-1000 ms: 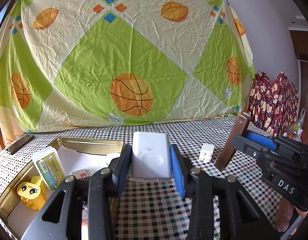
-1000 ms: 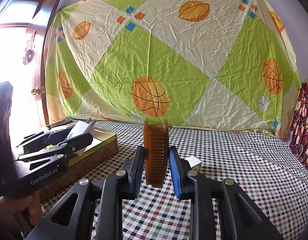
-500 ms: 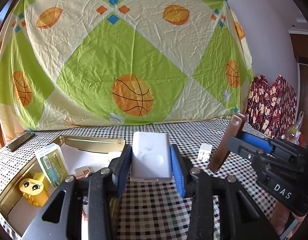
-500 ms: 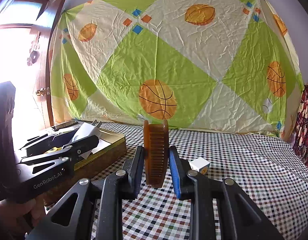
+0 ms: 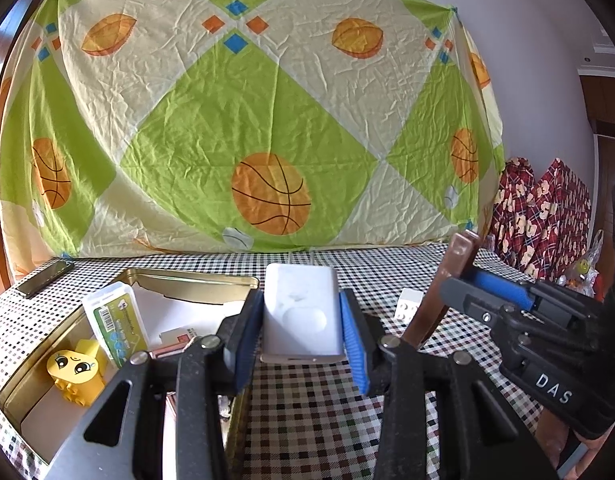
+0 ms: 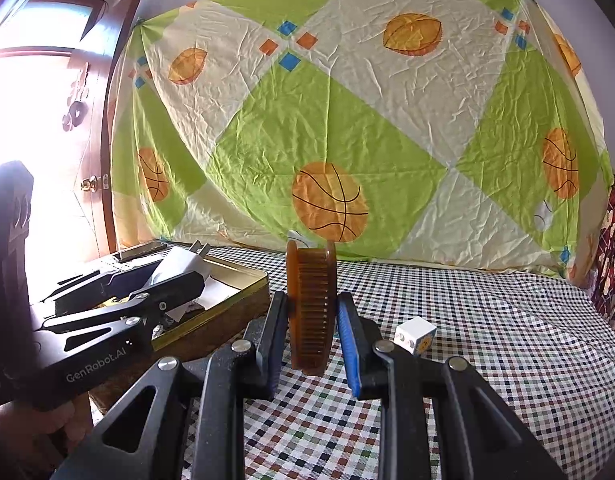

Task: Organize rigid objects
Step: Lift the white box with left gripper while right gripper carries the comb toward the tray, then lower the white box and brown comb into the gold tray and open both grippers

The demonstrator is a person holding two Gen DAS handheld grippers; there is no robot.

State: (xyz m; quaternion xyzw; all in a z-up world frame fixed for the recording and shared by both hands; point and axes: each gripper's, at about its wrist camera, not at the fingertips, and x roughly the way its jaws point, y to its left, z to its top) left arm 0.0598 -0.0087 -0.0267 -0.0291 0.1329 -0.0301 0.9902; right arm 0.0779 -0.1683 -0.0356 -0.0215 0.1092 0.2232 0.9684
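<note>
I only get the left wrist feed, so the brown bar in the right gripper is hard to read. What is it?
Observer: A comb, upright, teeth towards the camera, clamped in the right gripper.
Operator: Is my white block a charger?
Observer: Yes, two metal prongs stick out of its far end.
Operator: Anything on the cube?
Observer: One side bears a yellow face print.

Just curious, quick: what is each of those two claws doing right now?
Left gripper: closed on the white charger.
Right gripper: closed on the brown comb.
</note>
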